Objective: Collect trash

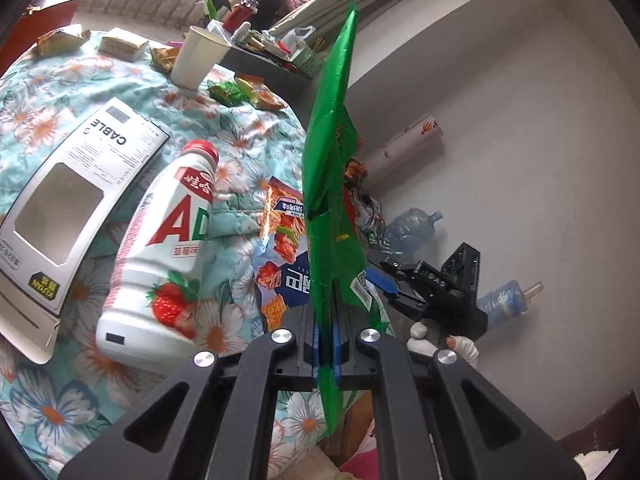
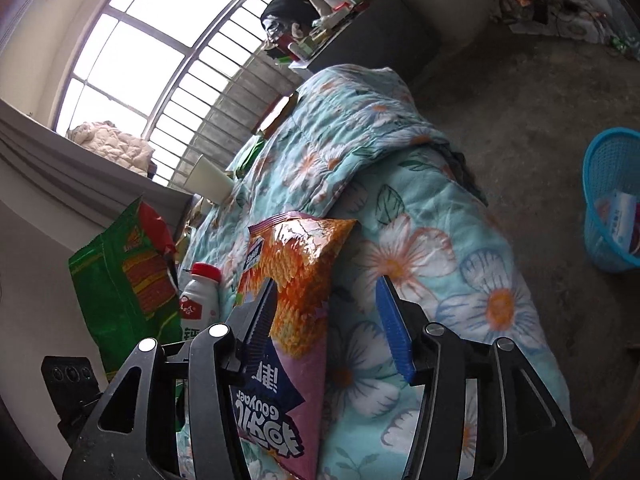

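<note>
Green wrapper [image 1: 328, 184], clamped in left claw [image 1: 326, 344], hides bedding; right claw [image 2: 328, 320] apart

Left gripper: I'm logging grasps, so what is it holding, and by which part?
The left gripper is shut on the green snack bag, pinching its lower edge; the bag stands up between the fingers.
</note>
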The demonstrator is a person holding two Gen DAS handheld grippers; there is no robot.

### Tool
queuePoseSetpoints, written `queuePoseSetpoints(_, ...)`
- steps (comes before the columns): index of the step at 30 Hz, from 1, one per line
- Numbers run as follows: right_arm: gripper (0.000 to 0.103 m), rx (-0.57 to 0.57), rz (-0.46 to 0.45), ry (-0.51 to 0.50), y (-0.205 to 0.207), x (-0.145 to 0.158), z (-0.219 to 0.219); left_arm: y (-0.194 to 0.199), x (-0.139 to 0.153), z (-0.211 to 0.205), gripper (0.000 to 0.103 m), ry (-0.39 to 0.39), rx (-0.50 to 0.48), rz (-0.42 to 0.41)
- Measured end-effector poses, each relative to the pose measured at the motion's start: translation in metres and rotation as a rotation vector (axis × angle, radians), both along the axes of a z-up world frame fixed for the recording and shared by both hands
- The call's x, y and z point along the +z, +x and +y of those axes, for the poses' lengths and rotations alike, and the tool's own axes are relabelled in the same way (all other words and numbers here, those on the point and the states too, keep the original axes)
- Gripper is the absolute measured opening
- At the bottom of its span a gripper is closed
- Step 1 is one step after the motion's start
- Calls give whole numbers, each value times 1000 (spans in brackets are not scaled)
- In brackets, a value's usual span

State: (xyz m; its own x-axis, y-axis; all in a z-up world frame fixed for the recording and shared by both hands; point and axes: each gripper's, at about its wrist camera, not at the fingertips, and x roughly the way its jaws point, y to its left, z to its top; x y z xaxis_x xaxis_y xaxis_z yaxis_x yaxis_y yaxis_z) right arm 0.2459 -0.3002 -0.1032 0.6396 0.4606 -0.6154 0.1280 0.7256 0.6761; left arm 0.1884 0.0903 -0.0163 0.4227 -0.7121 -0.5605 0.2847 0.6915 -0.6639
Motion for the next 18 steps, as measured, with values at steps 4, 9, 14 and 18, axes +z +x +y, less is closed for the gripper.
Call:
queuePoseSetpoints(4,50,-17,-8,-41,-25,7,-4,9,-11,-18,52,175,28,-15)
queuePoseSetpoints(9,50,-34,-69,-101,-41,33,-1,-13,2,10,63,147,54,-114)
queuePoseSetpoints(14,51,80,-187,-99,-29,73,48,-39,18,60,66,149,151,-219)
queuePoseSetpoints(18,55,247,-219,-47,-15,90,112,-48,8,93,66,187,240,-192)
